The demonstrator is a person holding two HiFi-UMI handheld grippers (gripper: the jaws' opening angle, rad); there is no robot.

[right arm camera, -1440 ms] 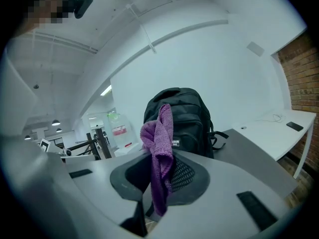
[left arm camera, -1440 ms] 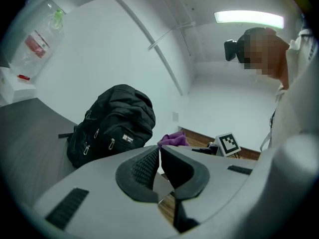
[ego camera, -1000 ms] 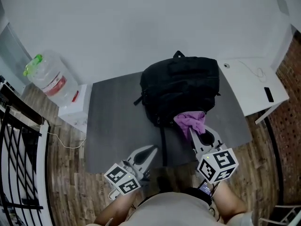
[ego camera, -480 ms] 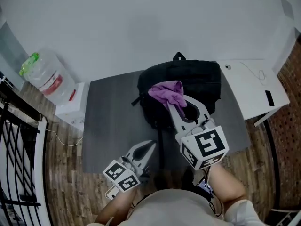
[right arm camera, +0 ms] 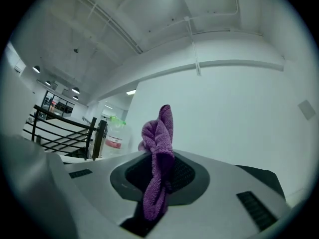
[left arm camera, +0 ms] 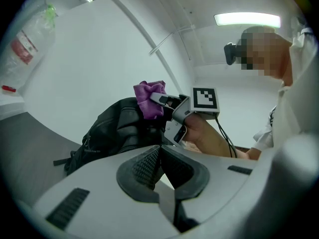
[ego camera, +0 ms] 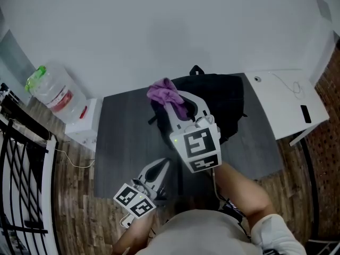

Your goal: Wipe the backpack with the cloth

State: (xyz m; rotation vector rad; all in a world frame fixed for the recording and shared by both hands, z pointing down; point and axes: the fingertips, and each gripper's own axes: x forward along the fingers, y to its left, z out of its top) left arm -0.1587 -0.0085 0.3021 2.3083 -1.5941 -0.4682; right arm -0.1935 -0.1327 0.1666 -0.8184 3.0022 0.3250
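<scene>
The black backpack [ego camera: 229, 97] stands on a grey mat [ego camera: 122, 137]; it also shows in the left gripper view [left arm camera: 112, 128]. My right gripper [ego camera: 171, 101] is raised over the bag's upper left part, shut on a bunched purple cloth [ego camera: 163, 92]. The cloth [right arm camera: 158, 143] hangs between its jaws in the right gripper view. From the left gripper view the cloth [left arm camera: 148, 98] sits at the bag's top edge; whether it touches I cannot tell. My left gripper [ego camera: 163, 167] is shut and empty, low at the mat's near edge, pointing toward the bag.
A large water bottle [ego camera: 50, 88] stands on a white box [ego camera: 87, 118] left of the mat. A white table [ego camera: 287, 100] with a cable and a dark device is at the right. A black railing [ego camera: 16, 169] runs along the left edge.
My right gripper has risen and swung left across the backpack with the cloth, from its lower front to its upper left, rolling as it went. The left gripper has crept slightly forward.
</scene>
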